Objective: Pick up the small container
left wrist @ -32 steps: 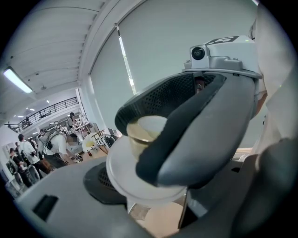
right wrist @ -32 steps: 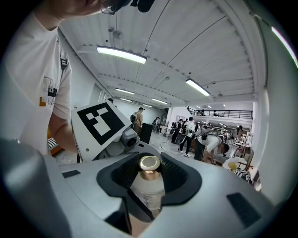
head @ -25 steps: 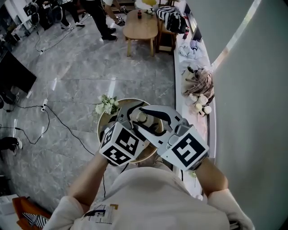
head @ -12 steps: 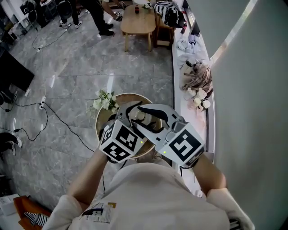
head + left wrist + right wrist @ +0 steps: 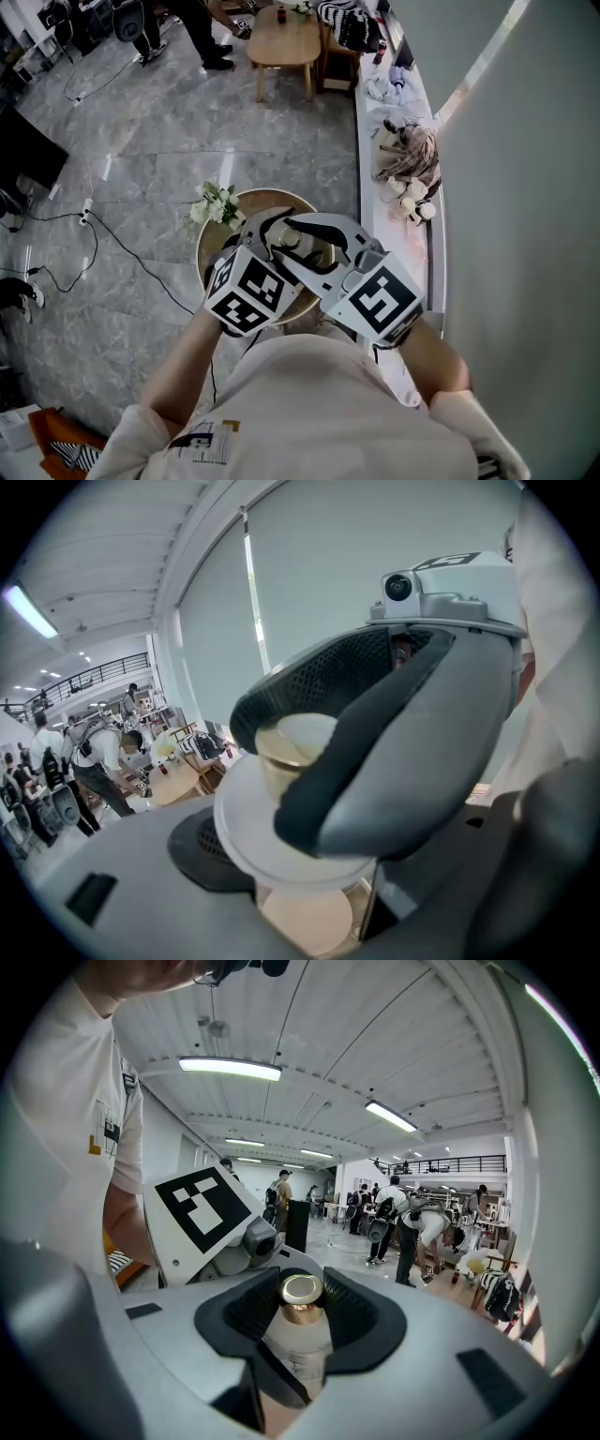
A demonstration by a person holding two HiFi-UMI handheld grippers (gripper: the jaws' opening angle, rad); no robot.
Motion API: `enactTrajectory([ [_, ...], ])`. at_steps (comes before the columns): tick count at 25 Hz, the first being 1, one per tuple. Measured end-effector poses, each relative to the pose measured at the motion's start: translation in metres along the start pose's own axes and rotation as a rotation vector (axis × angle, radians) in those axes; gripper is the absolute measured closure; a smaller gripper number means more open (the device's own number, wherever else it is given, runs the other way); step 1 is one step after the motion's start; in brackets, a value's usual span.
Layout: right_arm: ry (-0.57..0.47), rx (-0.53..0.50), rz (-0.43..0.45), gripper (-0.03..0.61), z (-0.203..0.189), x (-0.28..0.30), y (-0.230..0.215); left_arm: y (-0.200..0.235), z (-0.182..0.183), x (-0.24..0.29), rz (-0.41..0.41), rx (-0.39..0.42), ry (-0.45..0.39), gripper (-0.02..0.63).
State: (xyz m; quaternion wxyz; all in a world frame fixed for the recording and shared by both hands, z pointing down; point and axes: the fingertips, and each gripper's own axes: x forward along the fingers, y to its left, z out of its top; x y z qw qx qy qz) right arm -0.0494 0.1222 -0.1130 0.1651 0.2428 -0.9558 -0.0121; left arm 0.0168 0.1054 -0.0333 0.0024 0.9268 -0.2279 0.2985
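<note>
The small container (image 5: 292, 240) is a white bottle with a gold cap, held in the air above a round wooden table (image 5: 202, 258). My right gripper (image 5: 298, 247) is shut on it; in the right gripper view its black pads (image 5: 361, 1321) clamp the neck just under the cap (image 5: 302, 1290). My left gripper (image 5: 279, 234) crosses in from the left and is shut on the bottle's wide white lower part (image 5: 281, 846). In the left gripper view the right gripper's jaws wrap the upper part. Both marker cubes hide the bottle's lower side in the head view.
White flowers (image 5: 216, 204) stand at the round table's far left rim. A long white ledge (image 5: 394, 202) along the right wall carries a plush toy (image 5: 412, 155) and cloths. A wooden coffee table (image 5: 286, 37), floor cables (image 5: 122, 244) and people are farther off.
Both grippers stay closed together on the container above the round table. The head view has drifted slightly, so the scene sits a little higher in the picture.
</note>
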Motion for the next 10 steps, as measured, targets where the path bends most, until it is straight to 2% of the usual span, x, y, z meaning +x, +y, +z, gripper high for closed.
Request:
enactTrajectory([
  [10, -0.002, -0.001, -0.002, 0.436, -0.0041, -0.0033, -0.0012, -0.0032, -0.0006, 0.0043, -0.004, 0.009, 0.006, 0.270],
])
